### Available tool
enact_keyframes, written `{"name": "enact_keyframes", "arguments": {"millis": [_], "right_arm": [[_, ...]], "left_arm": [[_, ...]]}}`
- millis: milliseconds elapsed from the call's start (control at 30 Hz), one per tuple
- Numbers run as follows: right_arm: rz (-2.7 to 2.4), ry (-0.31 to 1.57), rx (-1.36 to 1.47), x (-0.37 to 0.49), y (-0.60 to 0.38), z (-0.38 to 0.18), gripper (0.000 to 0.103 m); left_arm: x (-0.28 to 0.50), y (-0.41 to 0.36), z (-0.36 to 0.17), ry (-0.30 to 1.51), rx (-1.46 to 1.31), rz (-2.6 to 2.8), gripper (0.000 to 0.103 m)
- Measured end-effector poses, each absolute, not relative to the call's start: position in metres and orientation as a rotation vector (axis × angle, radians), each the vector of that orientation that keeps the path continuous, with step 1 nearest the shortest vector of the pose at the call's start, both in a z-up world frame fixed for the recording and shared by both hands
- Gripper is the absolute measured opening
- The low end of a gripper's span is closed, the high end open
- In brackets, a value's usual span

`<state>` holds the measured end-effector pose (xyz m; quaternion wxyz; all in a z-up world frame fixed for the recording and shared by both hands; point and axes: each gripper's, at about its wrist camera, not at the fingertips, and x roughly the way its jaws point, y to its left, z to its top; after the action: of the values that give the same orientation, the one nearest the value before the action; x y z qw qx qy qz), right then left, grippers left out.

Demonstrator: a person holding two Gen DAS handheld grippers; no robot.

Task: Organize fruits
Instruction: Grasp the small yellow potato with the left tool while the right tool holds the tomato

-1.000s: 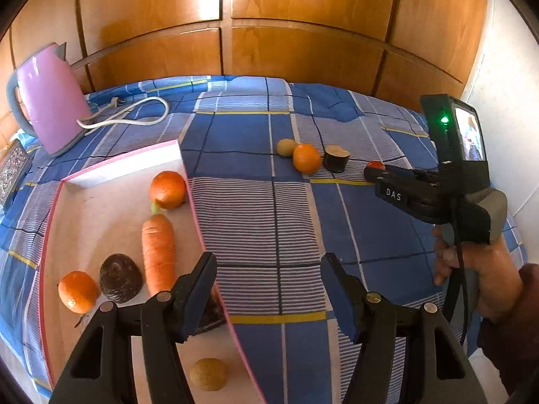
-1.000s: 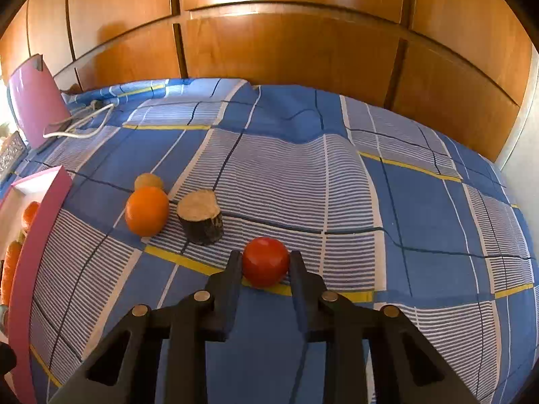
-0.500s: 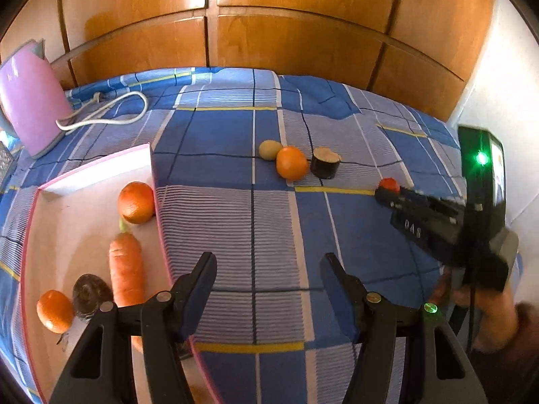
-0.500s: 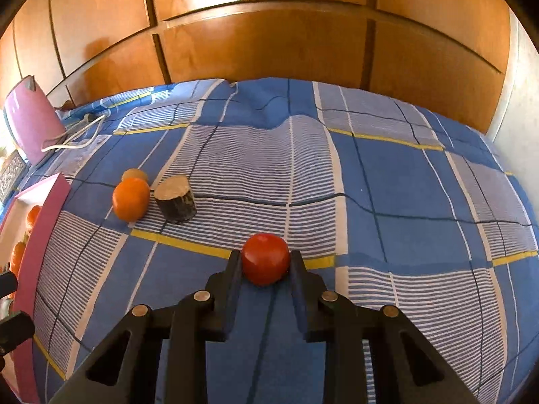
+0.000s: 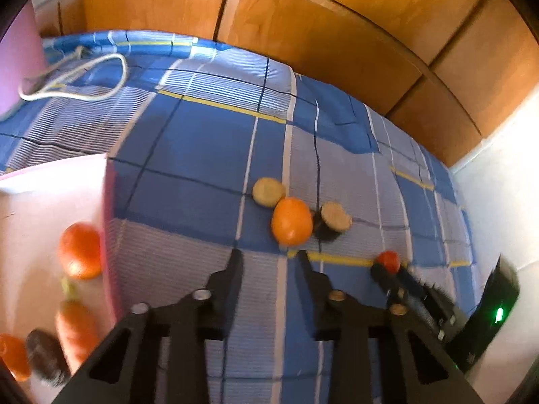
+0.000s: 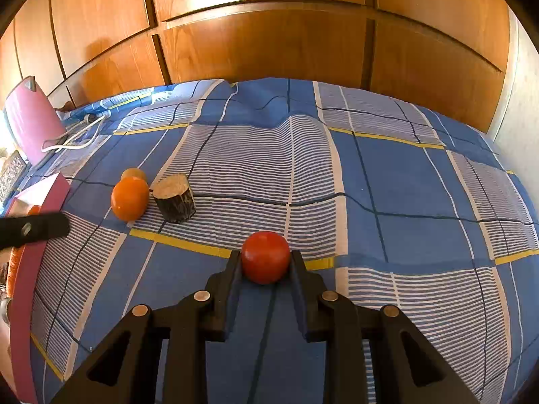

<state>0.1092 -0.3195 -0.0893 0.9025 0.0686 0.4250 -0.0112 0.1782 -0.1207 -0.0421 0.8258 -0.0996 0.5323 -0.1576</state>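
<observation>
Red tomato [image 6: 265, 257] sits pinched between the fingers of my right gripper [image 6: 266, 262], just above the blue checked bedspread [image 6: 404, 185]. I judge a steady, gentle squeeze best while carrying it left to the pink tray [image 5: 50, 185]. My left gripper [image 5: 269, 259], jaws spread and empty, has swung from over the tray toward the orange [image 5: 291, 220] since a second ago.

Showing blue/white/yellow plaid cloth [image 6: 404, 181]; red tomato [image 6: 265, 256] w/ orange fruit [image 6: 129, 198] at 10 o'clock; pink tray [image 6: 25, 269].
</observation>
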Motion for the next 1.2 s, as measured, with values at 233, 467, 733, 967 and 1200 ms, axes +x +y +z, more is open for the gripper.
{"name": "enact_keyframes", "arguments": {"millis": [233, 467, 733, 967, 1200], "right_arm": [[-0.011, 0.873, 0.169, 0.108, -0.322, -0.090, 0.028], [-0.008, 0.871, 0.175, 0.108, -0.323, -0.090, 0.028], [-0.008, 0.870, 0.173, 0.108, -0.323, -0.090, 0.028], [-0.010, 0.870, 0.165, 0.108, -0.323, -0.090, 0.028], [-0.017, 0.873, 0.151, 0.109, -0.321, -0.090, 0.028]], "left_arm": [[0.224, -0.131, -0.050, 1.147, -0.266, -0.327, 0.026], [0.254, -0.137, -0.079, 1.227, -0.322, -0.307, 0.051], [0.249, -0.146, -0.076, 1.182, -0.220, -0.315, 0.028], [0.215, -0.125, -0.052, 1.111, -0.163, -0.311, 0.028], [0.136, -0.132, -0.066, 1.095, 0.000, -0.353, 0.029]]}}
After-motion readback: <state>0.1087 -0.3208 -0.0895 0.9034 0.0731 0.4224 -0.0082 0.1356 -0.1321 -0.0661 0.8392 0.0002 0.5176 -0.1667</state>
